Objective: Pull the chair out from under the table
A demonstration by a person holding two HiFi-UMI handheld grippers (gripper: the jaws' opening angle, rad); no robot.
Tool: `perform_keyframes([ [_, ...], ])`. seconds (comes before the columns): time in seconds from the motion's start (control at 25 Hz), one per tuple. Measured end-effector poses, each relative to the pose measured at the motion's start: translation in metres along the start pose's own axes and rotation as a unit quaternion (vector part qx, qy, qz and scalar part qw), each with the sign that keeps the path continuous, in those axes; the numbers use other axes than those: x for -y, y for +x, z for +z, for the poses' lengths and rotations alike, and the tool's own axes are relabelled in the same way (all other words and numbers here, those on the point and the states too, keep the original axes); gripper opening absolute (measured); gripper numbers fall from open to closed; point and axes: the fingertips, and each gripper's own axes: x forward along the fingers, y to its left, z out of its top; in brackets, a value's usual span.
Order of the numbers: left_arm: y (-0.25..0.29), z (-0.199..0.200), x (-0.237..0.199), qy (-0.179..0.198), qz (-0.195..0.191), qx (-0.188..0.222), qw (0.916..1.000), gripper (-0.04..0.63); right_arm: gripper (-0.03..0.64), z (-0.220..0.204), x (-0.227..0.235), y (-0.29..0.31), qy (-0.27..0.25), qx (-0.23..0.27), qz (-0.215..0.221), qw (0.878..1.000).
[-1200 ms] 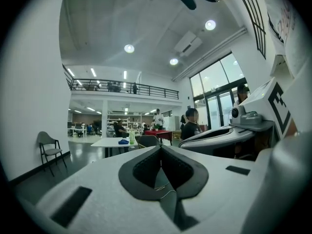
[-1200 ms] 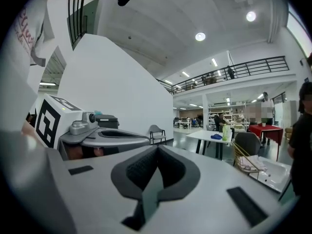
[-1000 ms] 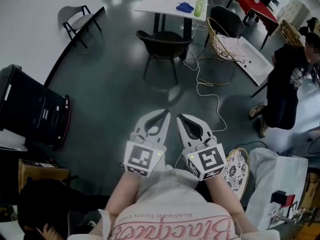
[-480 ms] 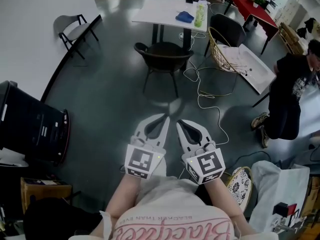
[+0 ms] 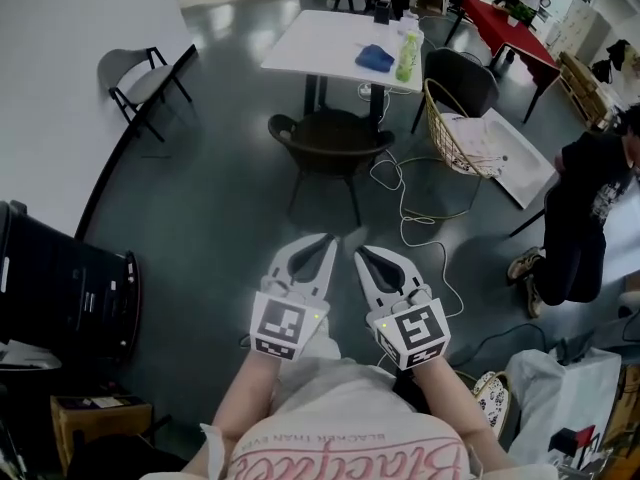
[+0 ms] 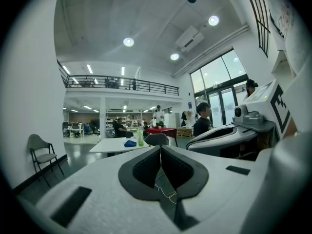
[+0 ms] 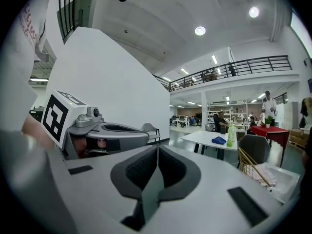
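A dark chair (image 5: pixel 330 138) stands pushed in at the near edge of a white table (image 5: pixel 330 38), its seat partly under the top. My left gripper (image 5: pixel 328 240) and right gripper (image 5: pixel 358 253) are side by side over the grey floor, well short of the chair and pointing at it. Both are shut with nothing between the jaws. In the left gripper view the shut left gripper (image 6: pixel 160 147) faces the table (image 6: pixel 117 144). From the right gripper view, the table (image 7: pixel 204 138) lies beyond the right gripper (image 7: pixel 157 147). The jaws hide the chair in both.
A blue cloth (image 5: pixel 375 58) and a green bottle (image 5: pixel 406 56) lie on the table. A wire basket (image 5: pixel 455 118), a second chair (image 5: pixel 462 73) and a white cable (image 5: pixel 420 193) are right of the chair. A person (image 5: pixel 585 208) stands far right. A black cabinet (image 5: pixel 60 278) is left.
The chair and table have come nearer and sit lower in the head view. Both grippers have travelled forward together, still shut and side by side.
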Motion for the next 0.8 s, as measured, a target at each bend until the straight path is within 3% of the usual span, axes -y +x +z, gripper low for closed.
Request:
perform_keyframes([
  [0.48, 0.068, -0.015, -0.09, -0.008, -0.023, -0.025, 0.9994, 0.006, 0.006, 0.007, 0.045, 0.103, 0.019, -0.014, -0.014, 1.0],
  [0.72, 0.096, -0.032, -0.127, -0.038, -0.014, -0.044, 0.9982, 0.011, 0.006, 0.005, 0.069, 0.135, 0.04, -0.02, -0.018, 0.999],
  [0.8, 0.109, -0.037, -0.135, -0.047, -0.012, -0.051, 0.9976, 0.046, 0.006, 0.003, 0.081, 0.144, 0.046, -0.023, -0.021, 0.998],
])
